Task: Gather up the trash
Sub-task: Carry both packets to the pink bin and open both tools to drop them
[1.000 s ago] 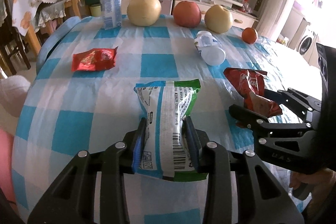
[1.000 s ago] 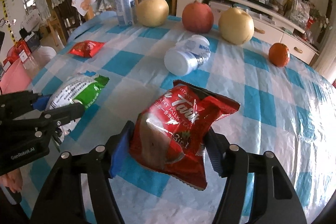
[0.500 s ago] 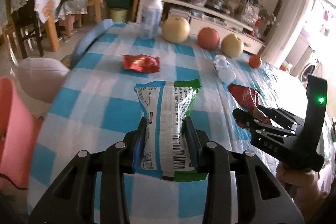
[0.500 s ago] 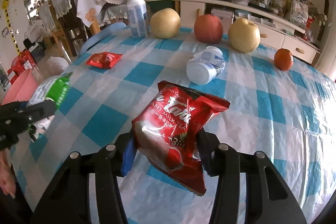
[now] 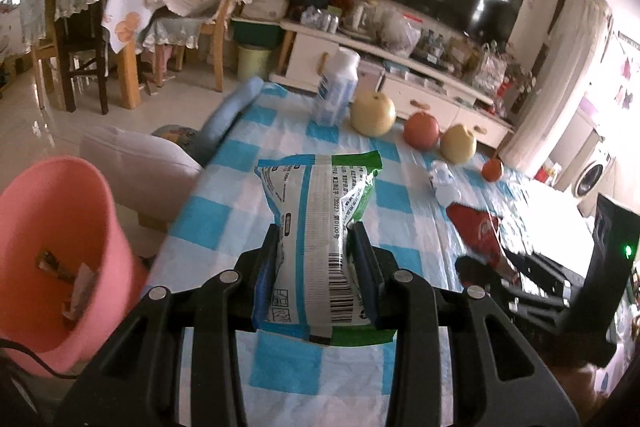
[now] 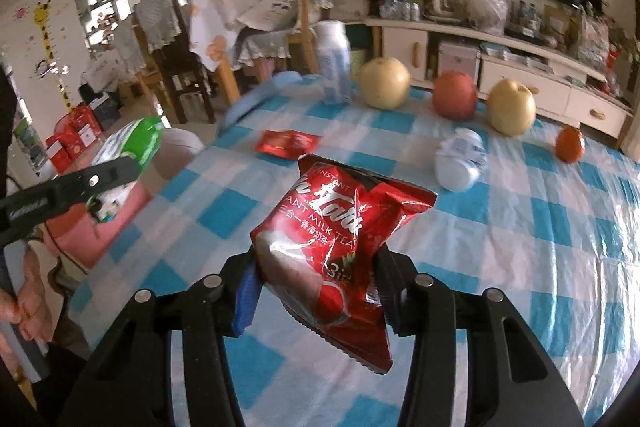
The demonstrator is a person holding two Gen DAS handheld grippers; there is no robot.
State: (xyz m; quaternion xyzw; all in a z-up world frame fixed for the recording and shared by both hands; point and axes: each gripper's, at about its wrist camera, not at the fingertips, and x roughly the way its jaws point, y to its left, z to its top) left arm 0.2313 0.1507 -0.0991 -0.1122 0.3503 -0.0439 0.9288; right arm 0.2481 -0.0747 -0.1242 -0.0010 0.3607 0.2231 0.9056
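Left gripper (image 5: 316, 259) pinches green packet (image 5: 320, 211) (narrowly); right gripper (image 6: 316, 279) clamps red (image 6: 332, 239).

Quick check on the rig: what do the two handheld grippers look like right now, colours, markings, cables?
Both are black plastic with silver screws and blue finger pads. The left gripper carries white lettering on its side and trails a thin black cable. The right gripper has a black housing with a green light.

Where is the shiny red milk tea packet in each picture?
Left wrist view: shiny red milk tea packet at the right, above the checked tablecloth, in the other claw.
Right wrist view: bottom centre, gripped in the claw.
Shared landmark: round red apple.
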